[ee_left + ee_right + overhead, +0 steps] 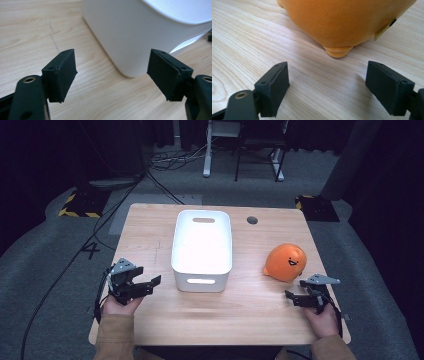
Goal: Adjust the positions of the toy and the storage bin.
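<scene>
An orange round plush toy (286,262) with a small face lies on the right part of the wooden table (150,227). Close up, the plush toy (342,22) sits just beyond my right gripper (327,87), whose jaws stand wide apart with nothing between them. In the high view the right gripper (300,292) is just in front of the toy. A white plastic bin (202,247) with handle slots stands mid-table. My left gripper (150,285) is open beside its front left corner, and the bin (140,30) wall rises just past the left gripper (112,75).
A round grey cable hole (252,220) is set into the table near its far edge. Beyond the table are grey carpet, floor cables (170,160) and a white desk leg (207,147). Bare wood lies in front of the bin.
</scene>
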The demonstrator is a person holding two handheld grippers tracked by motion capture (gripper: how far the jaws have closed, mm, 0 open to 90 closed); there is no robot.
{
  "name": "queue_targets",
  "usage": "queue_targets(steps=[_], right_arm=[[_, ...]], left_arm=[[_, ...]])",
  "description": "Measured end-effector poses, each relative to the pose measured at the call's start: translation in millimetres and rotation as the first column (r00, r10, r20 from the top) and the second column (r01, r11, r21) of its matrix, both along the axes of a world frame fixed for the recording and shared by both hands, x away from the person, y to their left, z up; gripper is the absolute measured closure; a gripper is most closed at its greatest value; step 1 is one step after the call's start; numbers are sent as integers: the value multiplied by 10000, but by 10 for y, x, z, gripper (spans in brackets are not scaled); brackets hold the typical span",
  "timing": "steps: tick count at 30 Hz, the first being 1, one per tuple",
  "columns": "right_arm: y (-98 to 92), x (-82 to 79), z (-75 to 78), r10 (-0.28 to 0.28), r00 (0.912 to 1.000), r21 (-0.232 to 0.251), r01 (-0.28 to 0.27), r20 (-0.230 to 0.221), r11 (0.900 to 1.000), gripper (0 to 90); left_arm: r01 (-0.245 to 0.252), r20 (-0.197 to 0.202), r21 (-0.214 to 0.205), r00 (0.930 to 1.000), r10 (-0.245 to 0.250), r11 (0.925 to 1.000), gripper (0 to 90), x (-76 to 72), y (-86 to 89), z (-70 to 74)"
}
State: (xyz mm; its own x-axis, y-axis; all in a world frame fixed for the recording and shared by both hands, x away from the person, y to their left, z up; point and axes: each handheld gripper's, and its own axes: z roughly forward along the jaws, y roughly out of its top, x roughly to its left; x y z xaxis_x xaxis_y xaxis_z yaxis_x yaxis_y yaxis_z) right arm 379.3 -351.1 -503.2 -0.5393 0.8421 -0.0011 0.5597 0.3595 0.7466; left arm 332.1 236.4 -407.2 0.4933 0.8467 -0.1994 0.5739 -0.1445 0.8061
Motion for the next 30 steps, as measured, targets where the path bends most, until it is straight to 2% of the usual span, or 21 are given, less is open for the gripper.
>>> queue_targets(steps=[2, 3, 9, 17, 19, 30], right_arm=[[0, 0, 0, -3, 10000, -2, 3, -1, 10000, 191], [-1, 0, 0, 4, 10000, -7, -4, 10, 10000, 191], [-1, -1, 0, 8, 10000, -24, -8, 6, 10000, 191], [0, -1, 0, -9, 10000, -14, 9, 10, 10000, 192], [-1, -1, 0, 3, 10000, -52, -3, 13, 10000, 193], [7, -1, 0, -86, 10000, -49, 86, 15, 10000, 196]], left_arm=[[-34, 135, 146, 9999, 32, 9999, 238, -11, -24, 41], [-2, 335, 429, 9994, -13, 9991, 244, -20, -52, 87], [142, 501, 161, 9986, -150, 9998, 244, 12, -79, 210], [354, 766, 93, 9964, -361, 9993, 243, 111, -151, 303], [536, 896, 39, 9945, -537, 9986, 243, 141, -190, 333], [864, 1211, 210, 9887, -883, 9960, 243, 302, -395, 438]])
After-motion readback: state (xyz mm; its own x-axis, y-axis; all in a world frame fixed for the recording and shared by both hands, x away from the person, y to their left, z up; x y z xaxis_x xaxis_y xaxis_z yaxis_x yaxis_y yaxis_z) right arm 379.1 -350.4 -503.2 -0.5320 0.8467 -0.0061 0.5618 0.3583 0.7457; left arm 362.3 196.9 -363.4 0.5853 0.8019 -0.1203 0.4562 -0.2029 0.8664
